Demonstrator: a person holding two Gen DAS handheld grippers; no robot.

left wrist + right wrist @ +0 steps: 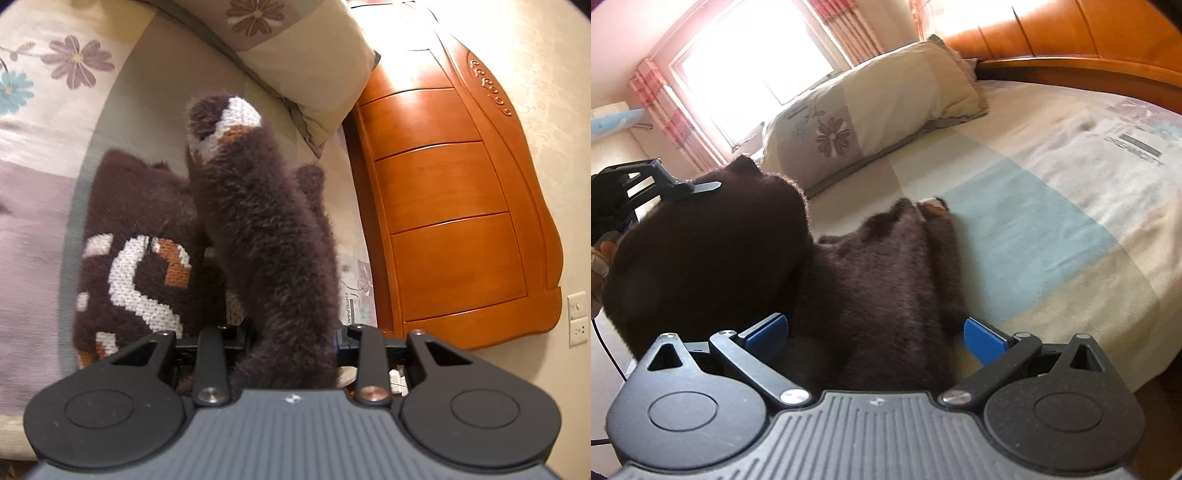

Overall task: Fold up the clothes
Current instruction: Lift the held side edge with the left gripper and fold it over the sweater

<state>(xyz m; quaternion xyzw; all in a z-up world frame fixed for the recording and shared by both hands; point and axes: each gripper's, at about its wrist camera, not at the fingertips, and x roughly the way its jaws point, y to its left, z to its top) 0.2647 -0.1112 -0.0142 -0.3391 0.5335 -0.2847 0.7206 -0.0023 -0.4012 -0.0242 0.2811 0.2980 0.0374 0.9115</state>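
A dark brown fuzzy sweater with white and orange knitted letters lies on the bed sheet. One end of it rises as a thick roll straight out of my left gripper, which is shut on it; the fabric hides the fingertips. From the right wrist view, the left gripper holds that lifted fold up at the left. My right gripper stands open, its blue pads wide apart, with the flat part of the sweater lying between and below them.
A floral pillow lies at the head of the bed, against an orange wooden headboard. A bright window with red checked curtains is behind it. Bare sheet stretches right of the sweater. A hand shows at the left edge.
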